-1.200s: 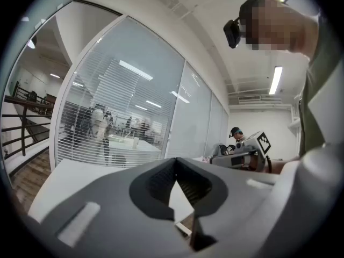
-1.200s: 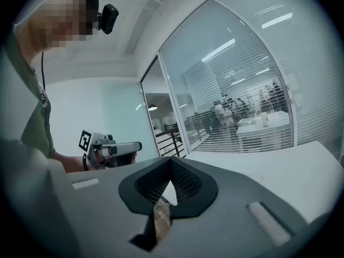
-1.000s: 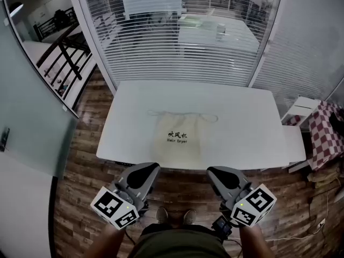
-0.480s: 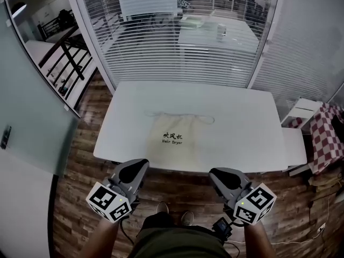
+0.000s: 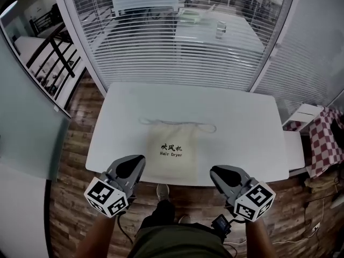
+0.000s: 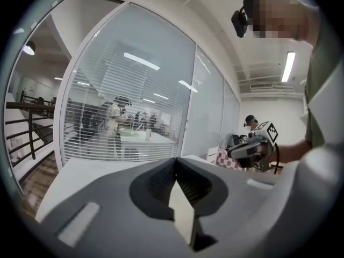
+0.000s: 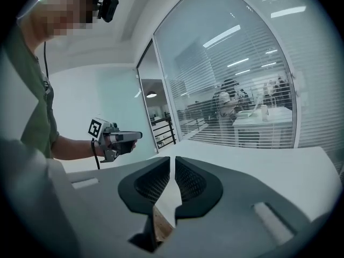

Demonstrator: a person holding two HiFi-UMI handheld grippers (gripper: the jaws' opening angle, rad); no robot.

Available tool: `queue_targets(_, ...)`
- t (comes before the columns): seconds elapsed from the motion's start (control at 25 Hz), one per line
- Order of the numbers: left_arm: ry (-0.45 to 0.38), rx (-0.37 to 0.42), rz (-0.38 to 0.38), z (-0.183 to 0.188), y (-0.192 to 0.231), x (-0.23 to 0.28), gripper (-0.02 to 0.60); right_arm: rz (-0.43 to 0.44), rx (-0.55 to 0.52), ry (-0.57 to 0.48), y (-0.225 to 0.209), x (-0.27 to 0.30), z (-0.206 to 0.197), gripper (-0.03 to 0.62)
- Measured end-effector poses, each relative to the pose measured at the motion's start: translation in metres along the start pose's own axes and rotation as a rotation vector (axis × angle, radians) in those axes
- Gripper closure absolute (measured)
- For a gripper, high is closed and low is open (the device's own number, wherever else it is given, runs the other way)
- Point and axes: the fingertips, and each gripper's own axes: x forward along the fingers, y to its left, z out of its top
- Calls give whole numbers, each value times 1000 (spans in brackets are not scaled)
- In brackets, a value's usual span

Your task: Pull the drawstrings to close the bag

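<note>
A cream drawstring bag (image 5: 171, 149) with black print lies flat on the white table (image 5: 242, 117), mouth toward the far side. Its drawstrings trail out at the left (image 5: 144, 121) and right (image 5: 207, 126) top corners. My left gripper (image 5: 138, 159) hovers at the table's front edge, left of the bag, shut and empty (image 6: 175, 160). My right gripper (image 5: 216, 171) hovers at the front edge on the bag's right. Its jaws are opening, with a thin gap and nothing between them (image 7: 172, 159). Neither gripper touches the bag.
A glass wall with blinds (image 5: 177, 47) stands just behind the table. A low white side unit (image 5: 296, 144) and a red checkered cloth (image 5: 325, 138) are to the right. Wooden floor surrounds the table, with a dark railing (image 5: 45, 52) at far left.
Both grippers have moved forward from in front of the table to over its front edge. The left one has shifted a little to the left. The bag has not moved.
</note>
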Motion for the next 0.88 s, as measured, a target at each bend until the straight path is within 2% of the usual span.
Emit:
queue_targets(0.2,28,25,-31,6,51,33,580,-37,-3,25,-33,46,12,560)
queue_targets(0.36,92,62,-64,-11,94,55,580,-81,-25,75,-57,80,10,540)
queue_targets(0.52,192,152,-107,-42,131,79,578,-124,-126,206,-84,110,-15,516)
queue_targets(0.72,333,296,-194,-84,164,115,518,-154,-332,442,-124,134,-61,480)
queue_targets(0.88,445,379,-212,-120,198,138,501,-191,-367,544,-170,142,-92,476)
